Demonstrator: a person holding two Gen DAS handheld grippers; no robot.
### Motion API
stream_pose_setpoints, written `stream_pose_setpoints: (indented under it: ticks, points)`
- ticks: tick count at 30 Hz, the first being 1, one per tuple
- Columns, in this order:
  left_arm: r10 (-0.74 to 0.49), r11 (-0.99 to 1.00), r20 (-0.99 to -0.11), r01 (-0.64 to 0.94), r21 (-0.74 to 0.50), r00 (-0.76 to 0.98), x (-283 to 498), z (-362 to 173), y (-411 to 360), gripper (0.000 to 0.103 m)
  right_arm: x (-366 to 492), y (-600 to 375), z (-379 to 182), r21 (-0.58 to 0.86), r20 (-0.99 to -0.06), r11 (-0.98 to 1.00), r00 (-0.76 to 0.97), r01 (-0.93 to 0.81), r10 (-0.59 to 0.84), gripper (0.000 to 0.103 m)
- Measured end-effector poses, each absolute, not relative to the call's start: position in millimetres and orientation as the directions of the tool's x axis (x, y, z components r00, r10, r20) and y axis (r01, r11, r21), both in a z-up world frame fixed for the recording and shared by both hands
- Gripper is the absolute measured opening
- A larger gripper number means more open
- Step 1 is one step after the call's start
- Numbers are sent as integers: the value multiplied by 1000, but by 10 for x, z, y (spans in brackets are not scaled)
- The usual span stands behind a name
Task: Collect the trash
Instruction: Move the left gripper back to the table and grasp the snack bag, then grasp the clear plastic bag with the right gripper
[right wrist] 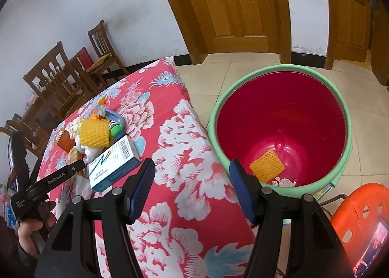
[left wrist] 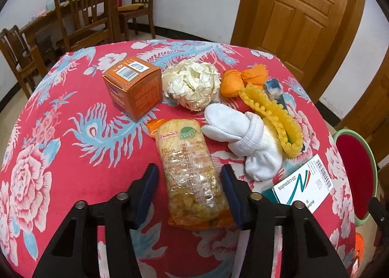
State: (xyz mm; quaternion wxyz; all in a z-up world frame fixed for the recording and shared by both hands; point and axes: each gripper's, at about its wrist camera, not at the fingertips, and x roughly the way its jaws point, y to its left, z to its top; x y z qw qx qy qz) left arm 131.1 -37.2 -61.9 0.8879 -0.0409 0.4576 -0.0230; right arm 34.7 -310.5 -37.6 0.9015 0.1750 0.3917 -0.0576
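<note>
1. The table (left wrist: 73, 112), under a red cloth with flowers and blue feathers, fills most of the left wrist view. Its left half is bare cloth, and the things sit in the middle and on the right. In the right wrist view the right edge of the cloth (right wrist: 194, 117) drops down to the tiled floor.
2. The bin (right wrist: 274, 69), green outside and red inside, stands on the floor just beside this right edge. Its mouth is wide and open upward, and one yellow foam net (right wrist: 267, 165) lies on its bottom.
3. The left gripper (left wrist: 189, 190) has its fingers apart, one on each side of the near end of the snack packet (left wrist: 187, 168). If the pads touch the packet, I cannot tell.
4. The right gripper (right wrist: 192, 190) is spread apart with nothing between its fingers. It is above the near right edge of the table, and its right finger is in front of the rim of the bin.
5. The orange box (left wrist: 133, 88) stands far and left, apart from the packet.
6. The ball of crumpled paper (left wrist: 190, 84) is just to the right of the box.
7. The white sock (left wrist: 248, 139) lies to the right of the packet, touching a yellow foam net (left wrist: 274, 120).
8. The medicine box (left wrist: 304, 185) lies near the right edge of the table.
9. An orange cloth bundle (left wrist: 243, 80) is at the far right.
</note>
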Motion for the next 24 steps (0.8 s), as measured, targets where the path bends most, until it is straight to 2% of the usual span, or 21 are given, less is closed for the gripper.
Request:
stream_pose_setpoints:
  ticks: [1,4,24]
  points:
    - [-78,996,-809,2,-95,582,1313,-615,-358,45,346,-3089,-375,270,-726,933,686,237,36,65]
    - [-91,994,-807,1,-112,584,1314,-615,-311,42,349,-2997,-362,266,-728,939,685,220,46,65]
    - [-159,982,-763,17,-191,627,802,-347,100,42,293,-2309,-285,286,-742,953,652,100,154,65]
